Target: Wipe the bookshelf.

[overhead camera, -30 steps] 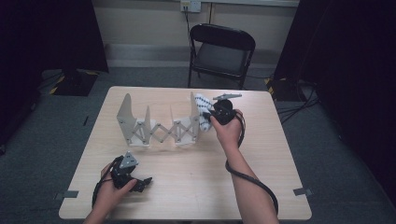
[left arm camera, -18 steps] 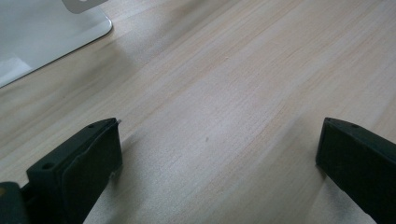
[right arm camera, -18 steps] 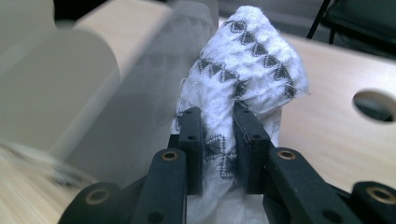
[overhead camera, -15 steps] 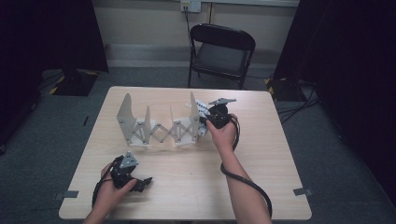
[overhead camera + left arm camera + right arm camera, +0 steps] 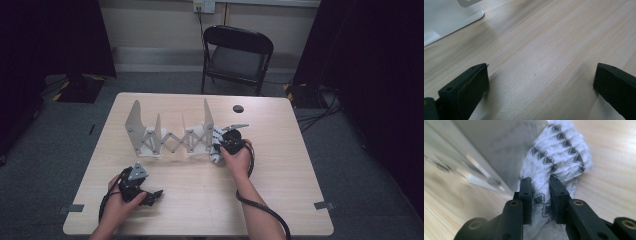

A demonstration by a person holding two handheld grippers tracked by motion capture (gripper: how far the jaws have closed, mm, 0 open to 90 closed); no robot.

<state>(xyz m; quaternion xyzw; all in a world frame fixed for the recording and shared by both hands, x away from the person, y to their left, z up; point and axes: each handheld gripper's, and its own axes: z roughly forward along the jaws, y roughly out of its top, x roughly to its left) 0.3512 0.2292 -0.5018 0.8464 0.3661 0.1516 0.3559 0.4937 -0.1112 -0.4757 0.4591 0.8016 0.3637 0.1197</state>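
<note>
While the room lies dim: pale wooden table [image 5: 280, 180] stands on grey carpet.
Behind: black folding chair [image 5: 237, 55], beige wall.
Rack: white folding rack [image 5: 172, 135] stands mid-table.
Cloth: patterned white cloth [image 5: 556, 162] at the rack's right end, touching the table.
Right gripper [image 5: 540, 195]: fingers pinch the cloth.
Left gripper [image 5: 541, 85]: fingers wide, low over bare wood.

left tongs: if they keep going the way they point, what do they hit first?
Likely nothing soon. The left tongs stand open, low over bare table. The white rack base lies off to the side of that line, though depth is hard to judge.
</note>
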